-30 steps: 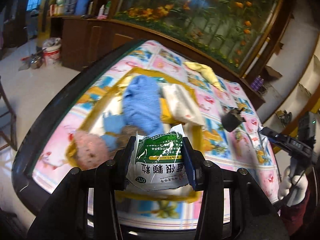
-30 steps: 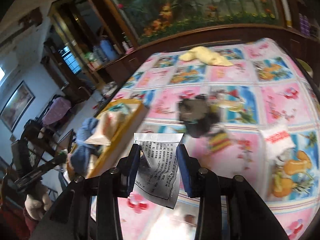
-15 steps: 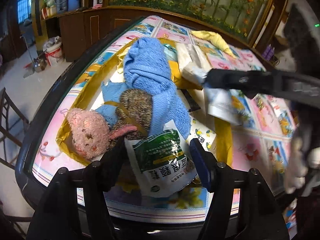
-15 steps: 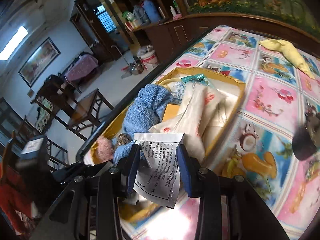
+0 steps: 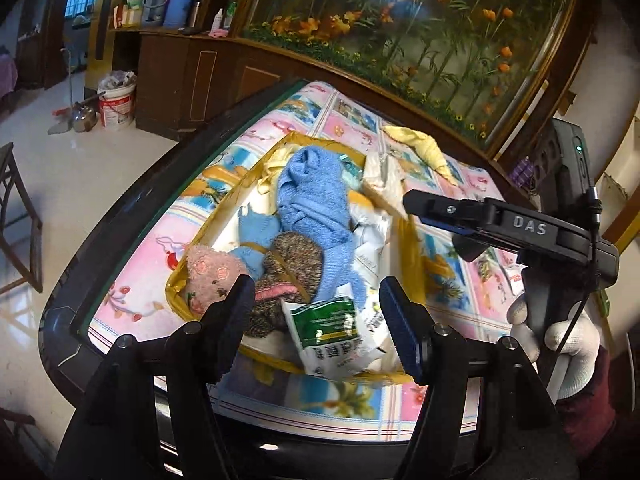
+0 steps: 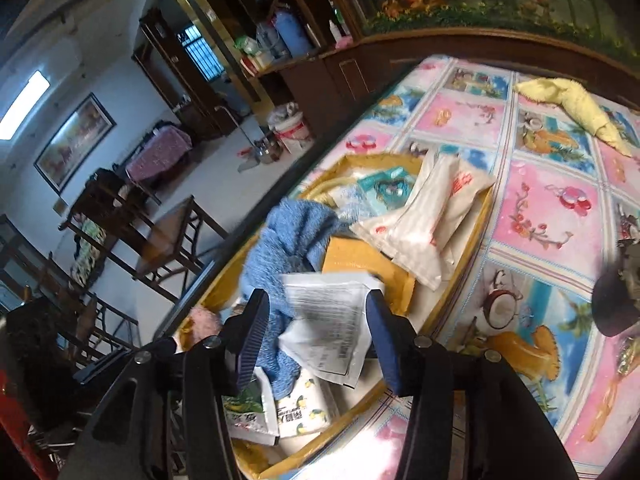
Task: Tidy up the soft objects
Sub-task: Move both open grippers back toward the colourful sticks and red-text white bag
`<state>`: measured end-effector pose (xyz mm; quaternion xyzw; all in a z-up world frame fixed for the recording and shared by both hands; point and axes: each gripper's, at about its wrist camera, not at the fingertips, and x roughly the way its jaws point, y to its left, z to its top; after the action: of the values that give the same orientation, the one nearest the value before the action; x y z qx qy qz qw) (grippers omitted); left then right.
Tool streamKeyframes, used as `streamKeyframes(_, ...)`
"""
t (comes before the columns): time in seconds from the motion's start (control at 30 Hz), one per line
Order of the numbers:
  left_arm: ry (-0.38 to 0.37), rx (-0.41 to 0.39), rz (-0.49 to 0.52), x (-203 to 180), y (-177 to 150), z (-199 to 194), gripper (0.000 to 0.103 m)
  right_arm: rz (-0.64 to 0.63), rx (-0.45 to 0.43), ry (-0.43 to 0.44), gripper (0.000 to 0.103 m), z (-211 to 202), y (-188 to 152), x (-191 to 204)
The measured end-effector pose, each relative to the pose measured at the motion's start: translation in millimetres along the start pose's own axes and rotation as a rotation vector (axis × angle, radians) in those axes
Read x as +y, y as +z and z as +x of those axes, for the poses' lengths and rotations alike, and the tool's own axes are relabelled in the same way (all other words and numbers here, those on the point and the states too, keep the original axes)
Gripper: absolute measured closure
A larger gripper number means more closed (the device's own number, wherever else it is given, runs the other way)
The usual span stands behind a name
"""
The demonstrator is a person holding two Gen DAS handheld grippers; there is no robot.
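Note:
A yellow tray (image 5: 176,289) on the flowered tablecloth holds a blue towel (image 5: 312,200), a pink plush toy (image 5: 208,272), a brown knitted piece (image 5: 294,258) and white packs (image 6: 432,216). My left gripper (image 5: 318,308) stands open just above the tray's near end. A green-and-white sachet (image 5: 332,332) lies loose in the tray below it. My right gripper (image 6: 318,304) hovers over the tray with its jaws opening. A white printed sachet (image 6: 328,320) sits between them, and a gap shows at the left pad. In the left wrist view the right gripper (image 5: 416,202) reaches in from the right, held by a gloved hand (image 5: 560,340).
A yellow cloth (image 6: 572,104) lies at the far side of the table. A dark object (image 6: 616,300) sits on the cloth to the right of the tray. A lemon-print pack (image 6: 304,404) lies at the tray's near end. Wooden cabinets and chairs stand beyond the table's dark edge.
My left gripper opened and the green sachet dropped into the tray. My right gripper carried the white sachet from the table's middle to above the tray, and its jaws have widened.

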<state>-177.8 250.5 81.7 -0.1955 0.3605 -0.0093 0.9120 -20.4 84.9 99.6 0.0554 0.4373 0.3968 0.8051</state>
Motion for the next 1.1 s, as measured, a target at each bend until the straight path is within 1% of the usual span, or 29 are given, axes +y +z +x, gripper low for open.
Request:
streamKeyframes(0.1,-0.029,-0.012,0.022,-15.5,0.3,-6.8,0.039,0.003,-0.068,0.003,0.05,-32.4,-3.5,-7.2)
streamKeyframes(0.17,-0.044,-0.012,0.044,-27.1,-0.5,-8.3,0.039,0.027,-0.115,0.0,0.045,-53.8,-6.6,-19.4)
streamKeyframes(0.23,-0.059,-0.007,0.07,-40.2,-2.6,-8.5,0.039,0.06,-0.159,-0.007,0.045,-74.3,-11.2,-36.3)
streamKeyframes(0.33,-0.089,0.006,0.106,-60.1,-4.9,-5.8,0.039,0.113,-0.211,-0.047,0.045,-102.4,-21.0,-65.9)
streamKeyframes(0.43,-0.128,0.025,0.126,-80.5,-2.7,-0.8,0.039,0.181,-0.241,-0.119,0.045,-130.5,-32.4,-103.1)
streamKeyframes(0.47,-0.155,0.027,0.132,-88.5,-2.6,0.4,0.039,0.208,-0.251,-0.15,0.045,-141.2,-36.8,-117.2)
streamKeyframes(0.53,-0.195,0.03,0.152,-104.5,-6.2,3.7,0.037,0.251,-0.269,-0.224,0.045,-160.5,-45.8,-142.7)
streamKeyframes(0.6,-0.221,0.058,0.182,-120.1,-12.3,11.7,0.037,0.307,-0.274,-0.306,0.045,-174.6,-53.8,-172.7)
streamKeyframes(0.63,-0.227,0.073,0.198,-125.7,-15.4,15.4,0.037,0.33,-0.271,-0.332,0.045,-177.8,-56.8,-184.6)
streamKeyframes(0.73,-0.234,0.116,0.233,-139.3,-22.9,27.6,0.037,0.364,-0.228,-0.421,0.045,-178.0,-62.6,-215.8)
streamKeyframes(0.83,-0.24,0.136,0.235,-142.4,-23.5,35.1,0.037,0.374,-0.172,-0.468,0.045,-163.6,-58.5,-236.0)
streamKeyframes(0.9,-0.237,0.143,0.239,-142.4,-23.7,38.2,0.037,0.36,-0.152,-0.464,0.045,-153.2,-54.2,-238.1)
streamKeyframes(1.0,-0.239,0.153,0.243,-142.5,-25.7,43.8,0.037,0.293,-0.098,-0.432,0.045,-130.6,-47.1,-231.7)
streamKeyframes(1.1,-0.238,0.171,0.246,-141.5,-28.3,49.6,0.037,0.242,-0.054,-0.449,0.045,-101.2,-39.1,-225.0)
